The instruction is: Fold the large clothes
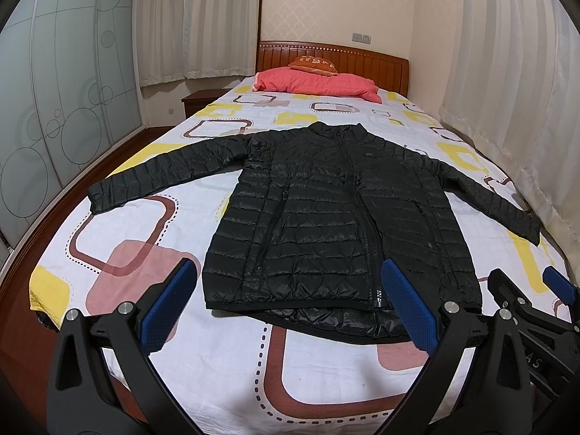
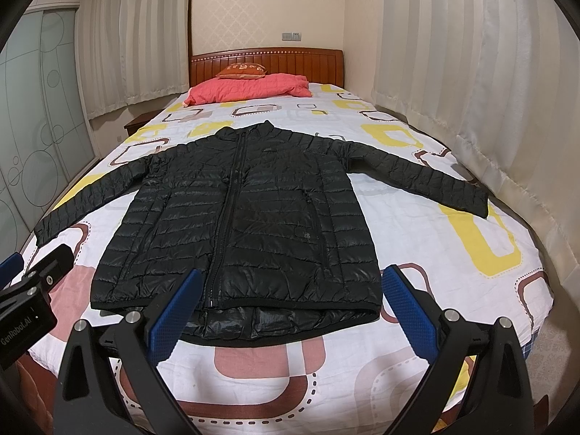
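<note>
Both your left gripper (image 1: 290,302) and right gripper (image 2: 291,302) hover spread wide; ahead, the slick black puffer jacket (image 1: 326,214) may slip from a shallow pinch

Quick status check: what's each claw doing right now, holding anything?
Left claw: open, holding nothing, above the hem of the black jacket.
Right claw: open, holding nothing, also above the hem.

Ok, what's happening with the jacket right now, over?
Both grippers, left and right, open, hovering at the hem. Black jacket flat on the bed, zipped, sleeves spread, unfolded. Nothing in the way.
</note>
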A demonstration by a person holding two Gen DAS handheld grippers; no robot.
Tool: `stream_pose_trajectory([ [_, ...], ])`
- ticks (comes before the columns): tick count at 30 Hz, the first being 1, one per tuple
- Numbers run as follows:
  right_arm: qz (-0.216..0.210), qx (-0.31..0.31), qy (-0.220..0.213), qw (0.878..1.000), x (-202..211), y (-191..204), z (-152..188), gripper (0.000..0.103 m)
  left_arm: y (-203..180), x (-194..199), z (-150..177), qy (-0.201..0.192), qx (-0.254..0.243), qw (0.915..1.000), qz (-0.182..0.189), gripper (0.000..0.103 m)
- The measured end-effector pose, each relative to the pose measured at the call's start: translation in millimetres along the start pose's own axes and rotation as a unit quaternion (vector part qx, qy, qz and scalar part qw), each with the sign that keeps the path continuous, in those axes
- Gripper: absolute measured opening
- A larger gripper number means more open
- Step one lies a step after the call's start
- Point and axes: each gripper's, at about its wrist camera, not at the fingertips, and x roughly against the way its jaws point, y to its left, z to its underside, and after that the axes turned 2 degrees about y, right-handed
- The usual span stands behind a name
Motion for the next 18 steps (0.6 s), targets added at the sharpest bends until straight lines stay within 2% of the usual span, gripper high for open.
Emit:
stream_pose_trajectory([
  [18, -0.001, 0.001, 0.001, 1.000, -3.0, 2.1, 2.4, 0.098, 0.6, -0.1, 1.3, 0.001, 0.000, 1.0000, 0.000, 0.101],
])
